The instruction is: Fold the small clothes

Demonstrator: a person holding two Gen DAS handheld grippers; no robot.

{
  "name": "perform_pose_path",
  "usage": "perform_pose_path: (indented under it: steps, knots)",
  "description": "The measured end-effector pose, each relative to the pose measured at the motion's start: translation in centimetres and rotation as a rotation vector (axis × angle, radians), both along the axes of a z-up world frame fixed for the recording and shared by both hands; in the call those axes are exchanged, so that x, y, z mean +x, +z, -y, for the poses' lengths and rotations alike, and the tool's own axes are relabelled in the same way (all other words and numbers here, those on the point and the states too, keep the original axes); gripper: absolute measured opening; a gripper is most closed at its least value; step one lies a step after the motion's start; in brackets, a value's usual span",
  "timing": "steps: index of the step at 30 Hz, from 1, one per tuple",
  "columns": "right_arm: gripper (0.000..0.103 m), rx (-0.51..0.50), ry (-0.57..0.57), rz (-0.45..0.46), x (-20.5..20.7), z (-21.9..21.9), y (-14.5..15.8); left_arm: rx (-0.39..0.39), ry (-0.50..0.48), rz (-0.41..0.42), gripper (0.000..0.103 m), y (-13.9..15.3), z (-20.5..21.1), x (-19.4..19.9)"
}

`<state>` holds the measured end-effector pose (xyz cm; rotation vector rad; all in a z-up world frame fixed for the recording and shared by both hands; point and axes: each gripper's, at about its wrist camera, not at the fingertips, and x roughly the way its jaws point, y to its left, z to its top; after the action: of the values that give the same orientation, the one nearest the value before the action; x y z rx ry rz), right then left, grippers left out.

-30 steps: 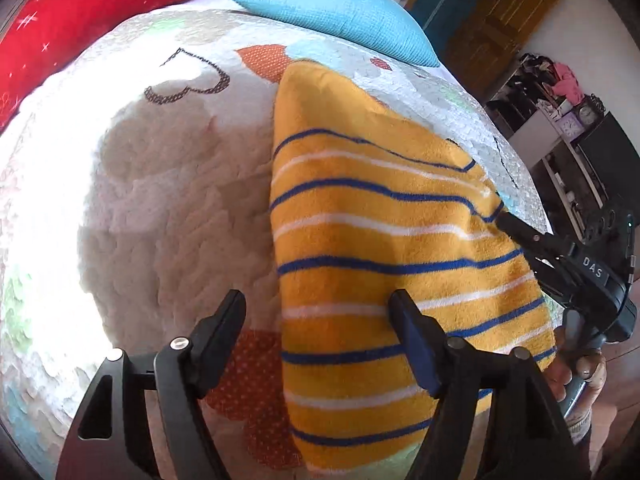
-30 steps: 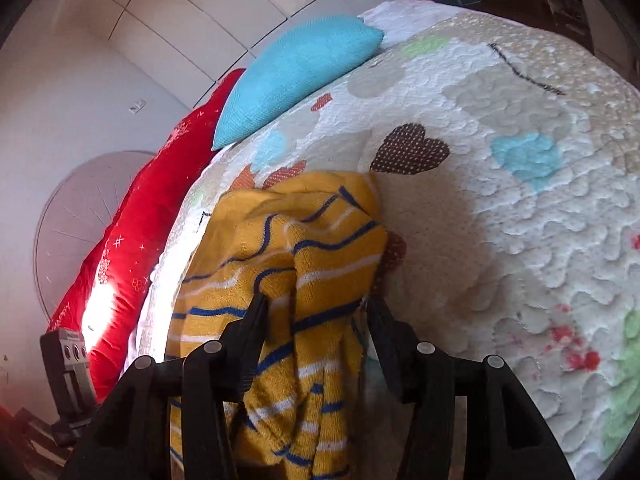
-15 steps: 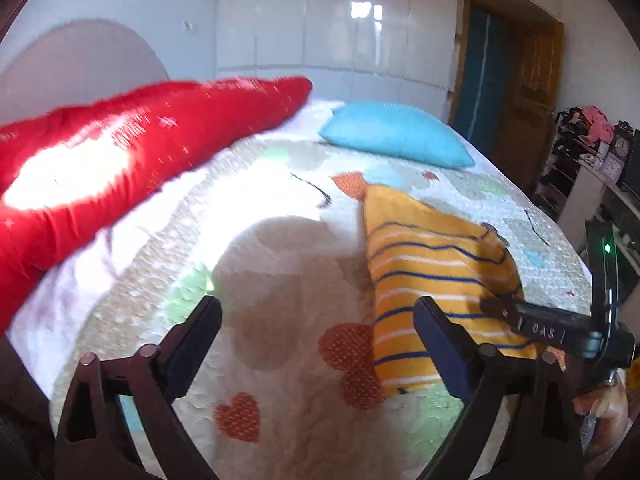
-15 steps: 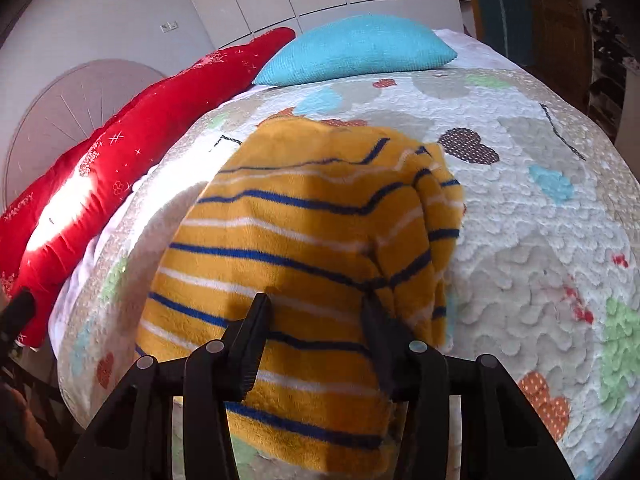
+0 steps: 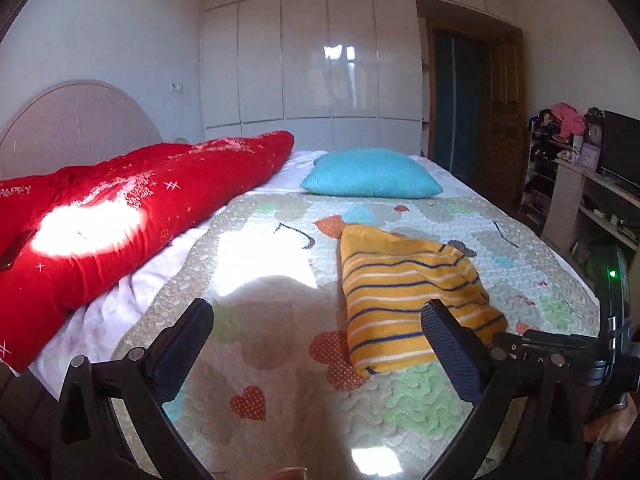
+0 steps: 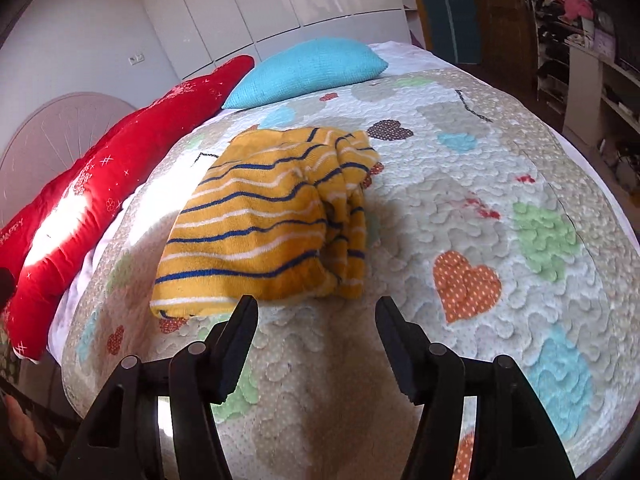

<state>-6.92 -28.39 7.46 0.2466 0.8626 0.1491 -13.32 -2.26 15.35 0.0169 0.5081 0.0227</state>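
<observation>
A folded yellow garment with blue and white stripes lies on the patterned quilt of a bed. My left gripper is open wide and held above the quilt, with nothing between its fingers; the garment lies beyond its right finger. My right gripper hangs just short of the garment's near edge; its jaws are opening and nothing is between them. The right gripper's body shows at the right edge of the left wrist view.
A long red pillow runs along the left of the bed. A blue cushion lies at the far end. White wardrobes, a wooden door and cluttered shelves stand behind and to the right.
Both grippers have drawn back and up from the garment, which now lies free on the quilt. The left gripper's jaws have spread wider; the right gripper has let go of the cloth.
</observation>
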Motion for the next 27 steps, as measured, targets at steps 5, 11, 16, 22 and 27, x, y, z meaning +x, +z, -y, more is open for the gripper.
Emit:
perform_pose_path:
  steps: [5,11,16,22,27]
  knots:
    - [0.072,-0.059,-0.032,0.008,-2.3,0.3,0.0,-0.073,-0.045,-0.167,0.103,-3.0,1.2,-0.1]
    - [0.073,-0.134,-0.044,0.024,-3.0,0.2,-0.5,-0.074,-0.034,-0.307,0.103,-6.1,2.1,0.5]
    - [0.074,-0.135,-0.031,0.005,-2.9,-0.3,-1.1,-0.059,-0.028,-0.325,0.103,-6.6,2.3,0.4]
    - [0.076,-0.165,-0.016,0.022,-3.2,-1.3,-0.8,-0.053,-0.035,-0.330,0.103,-6.7,2.4,0.2]
    - [0.077,-0.174,-0.016,0.021,-3.2,-1.5,-0.8,-0.053,-0.047,-0.359,0.103,-7.4,2.7,0.2]
